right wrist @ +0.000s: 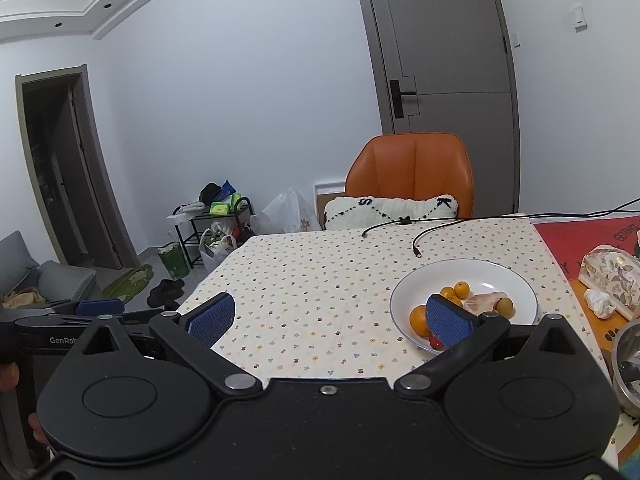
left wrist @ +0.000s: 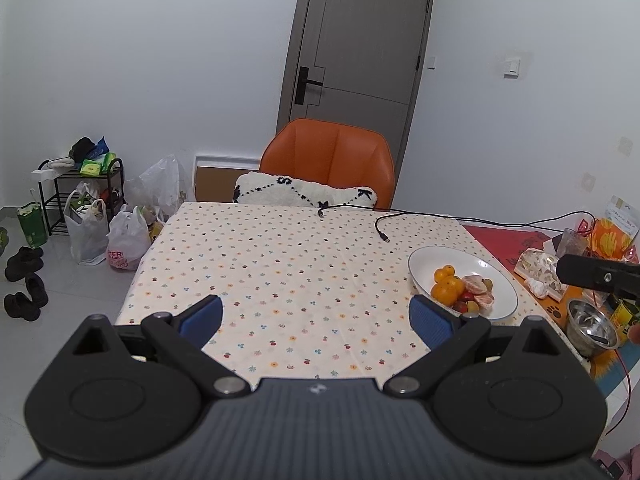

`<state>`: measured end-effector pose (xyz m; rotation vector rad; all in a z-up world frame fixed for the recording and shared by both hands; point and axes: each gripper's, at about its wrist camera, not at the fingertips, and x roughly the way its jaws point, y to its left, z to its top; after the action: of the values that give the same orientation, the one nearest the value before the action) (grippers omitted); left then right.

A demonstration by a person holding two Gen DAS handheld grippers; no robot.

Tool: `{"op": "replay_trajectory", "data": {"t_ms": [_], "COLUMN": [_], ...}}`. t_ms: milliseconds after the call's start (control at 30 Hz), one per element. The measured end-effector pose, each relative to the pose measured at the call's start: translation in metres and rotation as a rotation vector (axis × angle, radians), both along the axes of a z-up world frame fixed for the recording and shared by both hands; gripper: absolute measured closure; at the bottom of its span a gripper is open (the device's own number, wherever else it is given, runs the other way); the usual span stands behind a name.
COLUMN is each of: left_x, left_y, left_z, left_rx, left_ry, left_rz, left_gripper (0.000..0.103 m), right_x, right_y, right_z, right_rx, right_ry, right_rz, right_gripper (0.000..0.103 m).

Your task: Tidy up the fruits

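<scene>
Fruits (right wrist: 460,304) in white bowl (right wrist: 516,280), right of both tools (left wrist: 316,316) (right wrist: 332,320), fingers apart.

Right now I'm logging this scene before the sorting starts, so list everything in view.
bowl: one, white, right part of the table
fruit: several, orange, red, peeled, piled in the bowl
tablecloth: one, cream, dotted, over the table
cable: one, black, far edge of the table
chair: one, orange, behind the table
cushion: one, white, on the chair
steel bowl: one, silver, right of the bowl
left gripper: open, above the tablecloth
right gripper: open, near the bowl
</scene>
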<state>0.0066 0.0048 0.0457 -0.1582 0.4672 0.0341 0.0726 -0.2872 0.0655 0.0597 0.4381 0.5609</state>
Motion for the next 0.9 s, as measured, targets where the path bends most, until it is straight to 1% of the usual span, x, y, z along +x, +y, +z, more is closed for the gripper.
{"op": "replay_trajectory", "data": {"t_ms": [900], "left_x": [-0.0004], "left_y": [-0.0001], "left_z": [-0.0013], "left_rx": [0.019], "left_ry": [0.023], "left_rz": [-0.001], "left_gripper": [0.004], "right_x": [0.0022], "right_y": [0.0018], "right_z": [-0.0022], "right_rx": [0.012], "right_ry": [0.017], "right_rz": [-0.004], "right_gripper": [0.000]}}
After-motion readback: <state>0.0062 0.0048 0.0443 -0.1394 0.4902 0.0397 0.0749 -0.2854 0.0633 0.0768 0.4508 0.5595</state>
